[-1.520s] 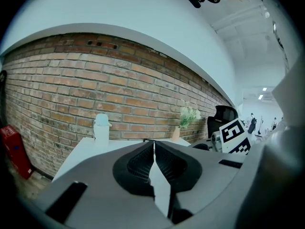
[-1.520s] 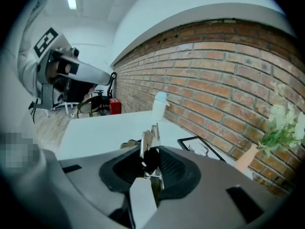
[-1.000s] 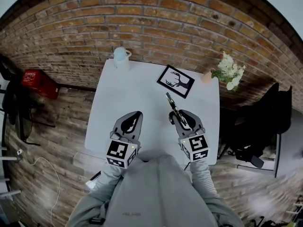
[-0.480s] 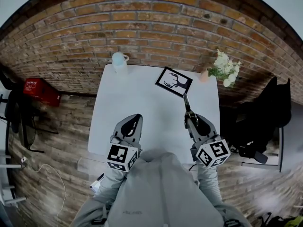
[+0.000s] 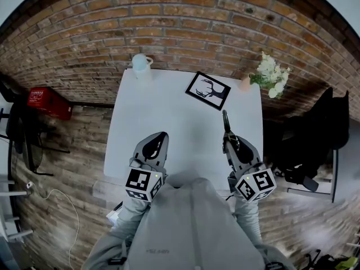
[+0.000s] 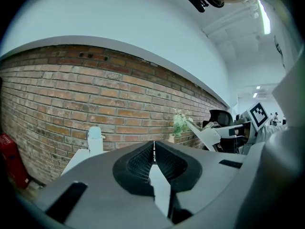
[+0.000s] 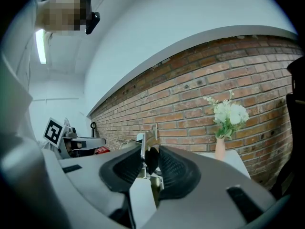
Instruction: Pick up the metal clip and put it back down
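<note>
My right gripper (image 5: pixel 229 143) hangs over the right part of the white table (image 5: pixel 169 122), shut on the metal clip (image 5: pixel 225 122). The clip sticks out past the fingertips toward the far edge. In the right gripper view the clip (image 7: pixel 147 141) stands upright, pinched between the black pads (image 7: pixel 127 168) of the right gripper (image 7: pixel 150 152). My left gripper (image 5: pixel 158 137) hovers over the table's near left part, shut with nothing in it. Its ribbed pads (image 6: pixel 139 162) meet in the left gripper view, where the left gripper (image 6: pixel 153 146) points at the brick wall.
A pale cup (image 5: pixel 140 64) stands at the table's far left edge. A black-framed deer picture (image 5: pixel 208 90) lies at the far middle, and a small vase of white flowers (image 5: pixel 269 75) stands at the far right corner. A red crate (image 5: pixel 48 100) sits on the floor at left.
My right gripper has shifted to the right and lifted with the clip, and it has rolled so its marker cube faces differently. The left gripper has stayed still.
</note>
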Demonstrator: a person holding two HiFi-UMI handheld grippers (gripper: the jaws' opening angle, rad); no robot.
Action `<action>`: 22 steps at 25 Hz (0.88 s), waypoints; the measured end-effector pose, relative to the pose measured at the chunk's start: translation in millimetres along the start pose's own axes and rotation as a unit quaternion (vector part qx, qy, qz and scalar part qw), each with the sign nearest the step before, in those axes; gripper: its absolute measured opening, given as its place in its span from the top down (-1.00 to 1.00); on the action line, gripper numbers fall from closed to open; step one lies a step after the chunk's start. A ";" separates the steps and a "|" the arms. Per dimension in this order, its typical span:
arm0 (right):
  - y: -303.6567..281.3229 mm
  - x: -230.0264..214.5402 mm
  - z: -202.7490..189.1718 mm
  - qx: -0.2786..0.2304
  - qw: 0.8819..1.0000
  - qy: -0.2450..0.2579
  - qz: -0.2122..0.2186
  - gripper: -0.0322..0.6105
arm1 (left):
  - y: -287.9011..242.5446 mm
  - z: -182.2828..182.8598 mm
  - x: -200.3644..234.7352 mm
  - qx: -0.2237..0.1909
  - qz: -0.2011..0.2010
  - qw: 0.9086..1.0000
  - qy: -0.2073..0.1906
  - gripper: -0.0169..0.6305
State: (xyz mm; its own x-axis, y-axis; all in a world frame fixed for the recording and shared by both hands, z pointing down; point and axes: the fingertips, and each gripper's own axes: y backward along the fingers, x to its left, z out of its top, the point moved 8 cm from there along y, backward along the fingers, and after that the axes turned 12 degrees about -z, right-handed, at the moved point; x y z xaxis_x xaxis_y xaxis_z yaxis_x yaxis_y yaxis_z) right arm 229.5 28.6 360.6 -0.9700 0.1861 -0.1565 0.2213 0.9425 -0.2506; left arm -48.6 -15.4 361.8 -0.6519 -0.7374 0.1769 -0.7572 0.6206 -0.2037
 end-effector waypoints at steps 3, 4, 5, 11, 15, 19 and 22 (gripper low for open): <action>-0.4 0.6 1.0 -0.004 1.000 -0.001 0.003 0.57 | -1.7 -0.9 -0.2 0.001 0.000 1.000 0.002 0.85; -0.4 0.4 1.4 -0.006 1.000 -0.002 0.003 0.57 | -2.5 -1.4 -0.5 0.002 -0.001 1.000 0.002 0.85; -0.4 0.2 1.8 -0.007 1.000 -0.002 0.003 0.57 | -3.3 -1.8 -0.6 0.003 -0.001 1.000 0.002 0.85; -0.8 -2.5 4.3 -0.010 1.000 0.000 -0.003 0.57 | -6.6 -2.7 0.1 0.005 -0.005 1.000 0.003 0.85; -1.2 -3.7 3.3 -0.006 1.000 0.002 -0.006 0.57 | -8.5 -4.1 1.4 0.006 -0.006 1.000 0.004 0.85; -2.3 -4.0 2.7 -0.004 1.000 0.004 -0.007 0.57 | -10.1 -5.0 2.2 0.008 -0.008 1.000 0.006 0.85; -4.7 -3.5 2.8 -0.001 1.000 0.008 -0.006 0.57 | -10.6 -5.7 3.8 0.009 -0.008 1.000 0.007 0.85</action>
State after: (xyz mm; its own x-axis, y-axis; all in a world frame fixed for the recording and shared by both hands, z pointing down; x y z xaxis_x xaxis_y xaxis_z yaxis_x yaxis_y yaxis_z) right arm 232.1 22.7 359.7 -0.9741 0.1790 -0.1380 0.2091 0.9453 -0.2503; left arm -43.3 -23.2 370.2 -0.6396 -0.7437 0.1944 -0.7673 0.6029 -0.2186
